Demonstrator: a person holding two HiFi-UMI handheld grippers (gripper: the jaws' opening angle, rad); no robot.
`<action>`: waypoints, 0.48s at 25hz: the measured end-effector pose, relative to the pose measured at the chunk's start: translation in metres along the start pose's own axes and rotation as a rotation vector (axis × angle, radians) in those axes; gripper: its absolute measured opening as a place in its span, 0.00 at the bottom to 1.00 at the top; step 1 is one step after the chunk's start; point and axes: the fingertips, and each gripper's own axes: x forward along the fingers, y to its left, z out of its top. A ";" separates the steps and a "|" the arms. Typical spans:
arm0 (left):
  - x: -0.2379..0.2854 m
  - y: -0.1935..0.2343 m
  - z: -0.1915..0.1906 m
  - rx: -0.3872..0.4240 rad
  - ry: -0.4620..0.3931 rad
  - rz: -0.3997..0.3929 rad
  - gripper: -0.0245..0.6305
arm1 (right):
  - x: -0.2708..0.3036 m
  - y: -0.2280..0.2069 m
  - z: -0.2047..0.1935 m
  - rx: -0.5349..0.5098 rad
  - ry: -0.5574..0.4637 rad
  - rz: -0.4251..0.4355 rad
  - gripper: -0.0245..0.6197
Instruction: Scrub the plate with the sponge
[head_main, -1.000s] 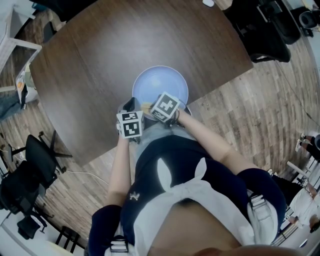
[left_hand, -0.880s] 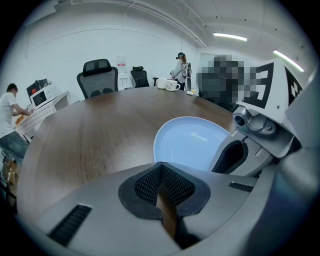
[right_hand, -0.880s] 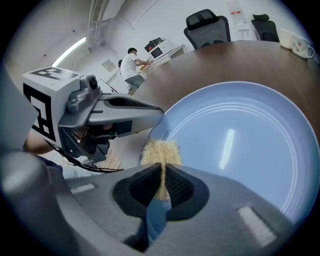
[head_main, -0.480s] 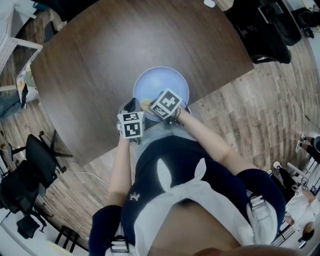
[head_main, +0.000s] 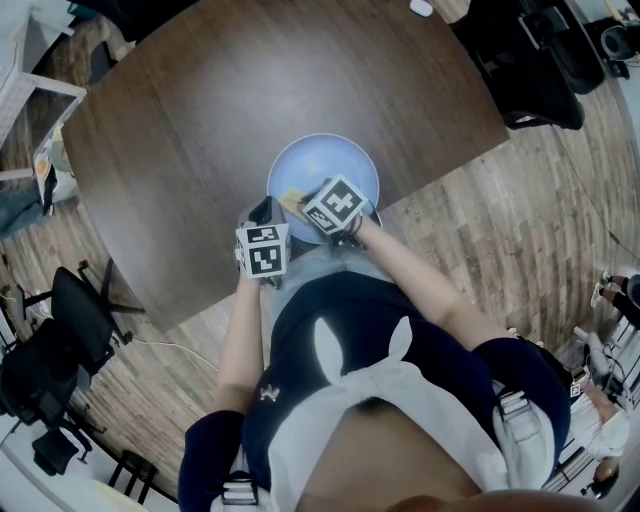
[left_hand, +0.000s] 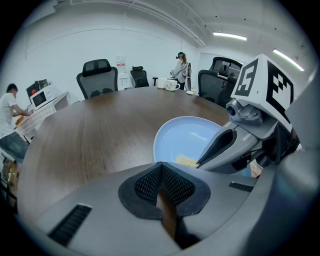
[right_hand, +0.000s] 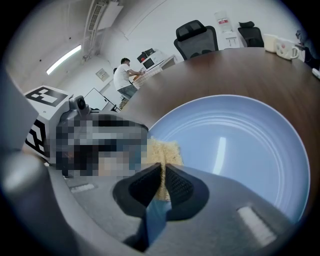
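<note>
Right gripper view puts the plate (right_hand: 240, 145) before us: pale blue, shallow, lying flat, its bowl glossy. On the plate's near-left part lies the sponge (right_hand: 161, 150), yellow and coarse. It is pinched edge-on between the jaws of the right gripper (right_hand: 163, 169), so its free end meets the plate while the jaws ride above it. We judge that this hold lets the sponge, not the plastic, rub the glaze. We take the scrubbing to be under way at that near-left part, with most of the plate yet to cover.

The left gripper (left_hand: 161, 167) sits just beside the plate's near-left rim, off the plate. Its jaws are pressed together on nothing; only a sliver of brown shows through the seam. We cannot tell whether it touches the rim. Parked there, we think, it is ready to steady the plate, which may slide on the smooth worktop (head_main: 250, 90) under a firm stroke.

The plate sits at the worktop's near edge, close to the person's body, for easy reach. Beyond the plate's far side, past the worktop, stand office chairs (left_hand: 97, 75).
</note>
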 end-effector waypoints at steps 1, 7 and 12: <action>0.000 0.000 0.000 0.000 0.000 0.000 0.04 | -0.001 -0.002 0.001 0.002 -0.005 -0.006 0.08; -0.001 0.000 0.000 0.001 -0.001 0.001 0.04 | -0.005 -0.011 0.007 0.012 -0.029 -0.039 0.08; -0.001 0.001 -0.001 -0.001 -0.001 0.002 0.04 | -0.007 -0.018 0.010 0.026 -0.048 -0.068 0.08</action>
